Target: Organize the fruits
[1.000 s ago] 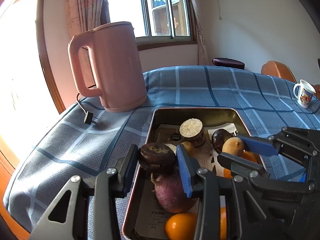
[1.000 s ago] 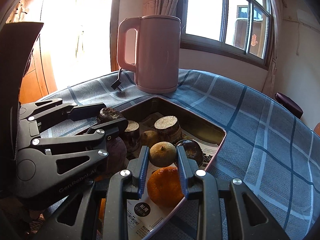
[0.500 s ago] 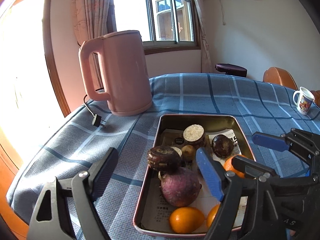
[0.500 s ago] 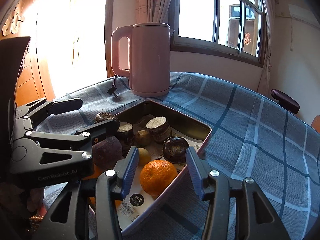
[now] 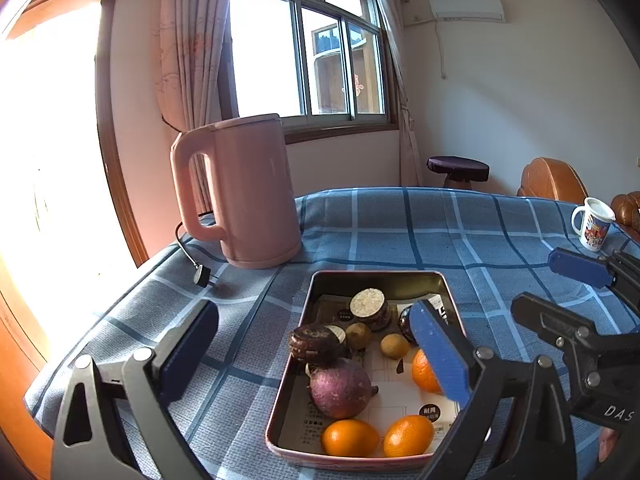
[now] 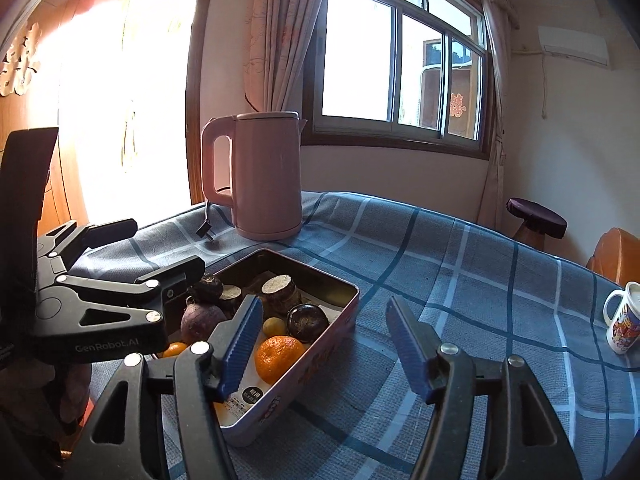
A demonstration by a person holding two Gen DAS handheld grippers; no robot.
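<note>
Both the left gripper (image 5: 316, 354) and right gripper (image 6: 326, 346) have just been opening, empty, above the tray (image 5: 448, 292); its orange (image 6: 279, 354) looks firm, light, best pinched across the middle

A lived-in room of a home. Ahead of the tongs stands a table (image 5: 460, 232) under a blue checked cloth, and on it, beyond the tongs and to their left, a pink electric kettle (image 5: 248, 192) with its plug (image 5: 199, 276) lying loose beside it. Far off to the right of the tongs a printed mug (image 5: 594, 229) stands on the cloth. Behind the table are a sliding window (image 5: 308, 48) with pale curtains (image 5: 188, 52), a wall-mounted air conditioner (image 5: 466, 8), a small round stool (image 5: 458, 168) and a wooden chair back (image 5: 552, 178)
</note>
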